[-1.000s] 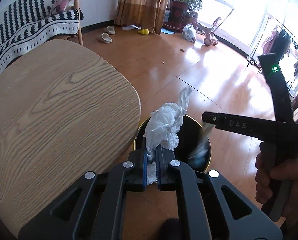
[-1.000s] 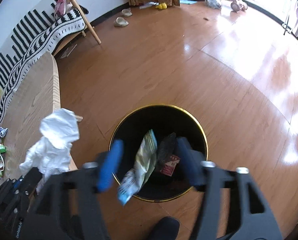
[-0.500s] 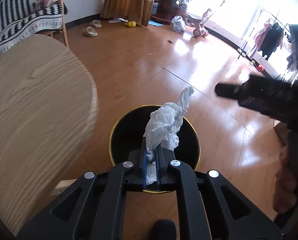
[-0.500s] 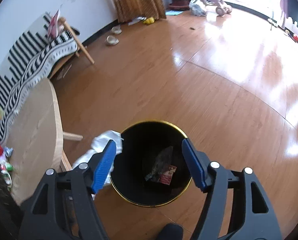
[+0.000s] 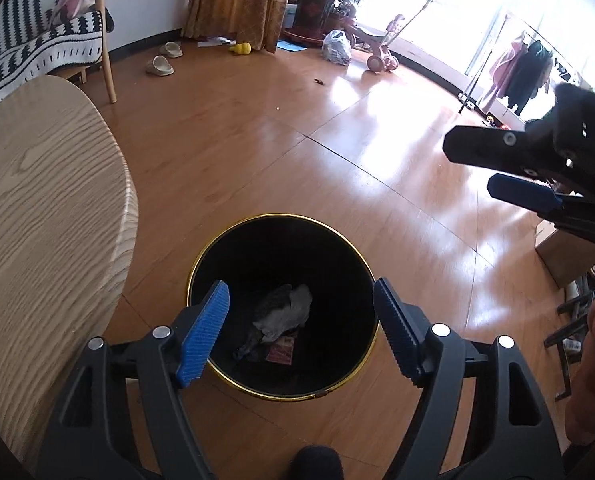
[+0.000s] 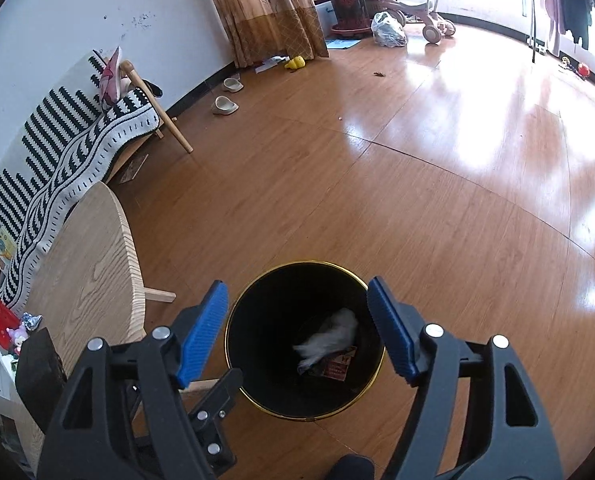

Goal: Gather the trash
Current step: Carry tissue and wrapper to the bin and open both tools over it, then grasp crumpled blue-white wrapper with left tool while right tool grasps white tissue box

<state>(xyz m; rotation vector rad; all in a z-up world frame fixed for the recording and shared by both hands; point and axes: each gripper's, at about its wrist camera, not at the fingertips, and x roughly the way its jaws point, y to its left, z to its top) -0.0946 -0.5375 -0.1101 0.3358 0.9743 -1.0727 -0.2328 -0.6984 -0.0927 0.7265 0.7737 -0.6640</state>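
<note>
A black bin with a gold rim (image 5: 201, 264) (image 6: 233, 320) stands on the wooden floor beside a round table. A crumpled white tissue (image 5: 285, 310) (image 6: 331, 338) lies inside it on top of a red-printed wrapper (image 5: 281, 354) (image 6: 337, 366). My left gripper (image 5: 301, 330) is open and empty, held above the bin's mouth. My right gripper (image 6: 297, 330) is open and empty too, above the bin; it also shows in the left wrist view (image 5: 509, 176) at the right edge, higher up.
The light wooden round table (image 5: 37, 208) (image 6: 85, 276) lies just left of the bin. A bench with a striped blanket (image 6: 69, 148) stands by the wall. Slippers (image 6: 225, 106), a yellow toy (image 6: 295, 63), a tricycle and plants sit far off. A cardboard box (image 5: 565, 256) is at the right.
My left gripper opened and let go of the white tissue, which dropped into the bin. My right gripper, open after dropping a wrapper, rose and drew back from the bin.
</note>
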